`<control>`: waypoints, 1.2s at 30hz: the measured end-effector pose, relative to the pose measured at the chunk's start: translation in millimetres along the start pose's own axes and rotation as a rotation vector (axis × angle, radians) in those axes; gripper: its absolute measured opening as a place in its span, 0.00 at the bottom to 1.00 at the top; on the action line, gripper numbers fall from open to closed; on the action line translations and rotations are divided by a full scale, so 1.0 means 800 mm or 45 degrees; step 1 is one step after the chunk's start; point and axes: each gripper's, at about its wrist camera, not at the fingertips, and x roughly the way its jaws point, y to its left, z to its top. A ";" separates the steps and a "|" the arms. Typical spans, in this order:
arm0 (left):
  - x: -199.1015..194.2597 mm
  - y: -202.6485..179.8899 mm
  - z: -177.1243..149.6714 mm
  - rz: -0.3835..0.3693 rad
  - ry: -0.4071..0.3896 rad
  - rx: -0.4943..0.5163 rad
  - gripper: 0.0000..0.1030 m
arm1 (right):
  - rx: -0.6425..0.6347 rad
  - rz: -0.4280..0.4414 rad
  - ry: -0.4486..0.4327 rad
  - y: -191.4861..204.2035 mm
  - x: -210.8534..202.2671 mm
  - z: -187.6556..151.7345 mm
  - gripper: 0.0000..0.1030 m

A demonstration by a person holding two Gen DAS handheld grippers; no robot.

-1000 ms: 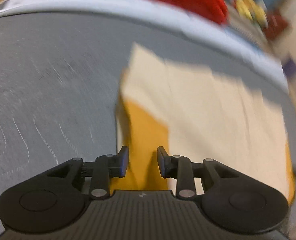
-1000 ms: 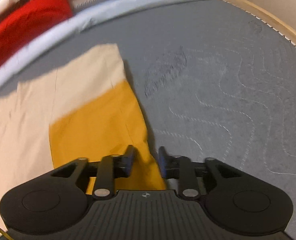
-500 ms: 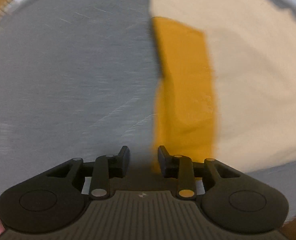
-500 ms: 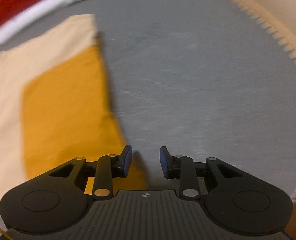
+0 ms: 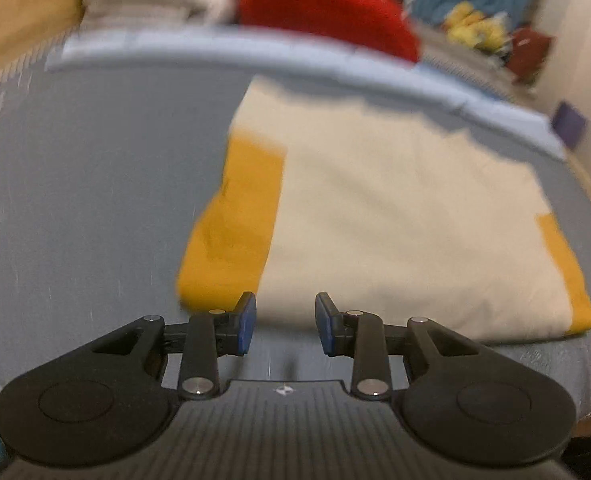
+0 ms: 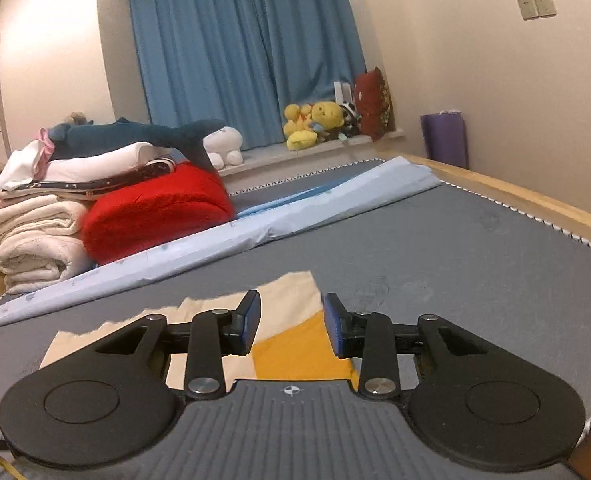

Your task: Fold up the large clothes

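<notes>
Folded garment [image 5: 395, 232] lies flat just beyond empty left claw [image 5: 285, 330]

Left gripper [image 5: 285, 322] hangs empty, jaws apart, over folded cream-and-mustard garment [image 5: 395, 216].

Left gripper [image 5: 285, 322] jaws apart, empty; right gripper [image 6: 291, 322] jaws just opening, empty
</notes>
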 end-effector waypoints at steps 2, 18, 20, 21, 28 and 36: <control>0.011 0.009 0.000 -0.049 0.030 -0.075 0.35 | -0.033 -0.088 0.117 0.002 0.007 -0.020 0.35; 0.111 0.077 0.020 -0.224 0.236 -0.718 0.68 | -0.046 -0.076 0.210 0.000 0.046 -0.036 0.35; 0.115 0.087 0.018 -0.216 0.226 -0.806 0.68 | -0.069 -0.073 0.208 0.003 0.043 -0.036 0.35; 0.116 0.094 0.017 -0.218 0.218 -0.856 0.68 | -0.074 -0.072 0.208 0.004 0.042 -0.036 0.35; 0.129 0.125 0.015 -0.255 0.137 -1.132 0.68 | -0.064 -0.069 0.209 -0.002 0.035 -0.037 0.35; 0.141 0.099 0.026 -0.214 0.023 -1.069 0.27 | -0.085 -0.053 0.228 0.000 0.034 -0.037 0.35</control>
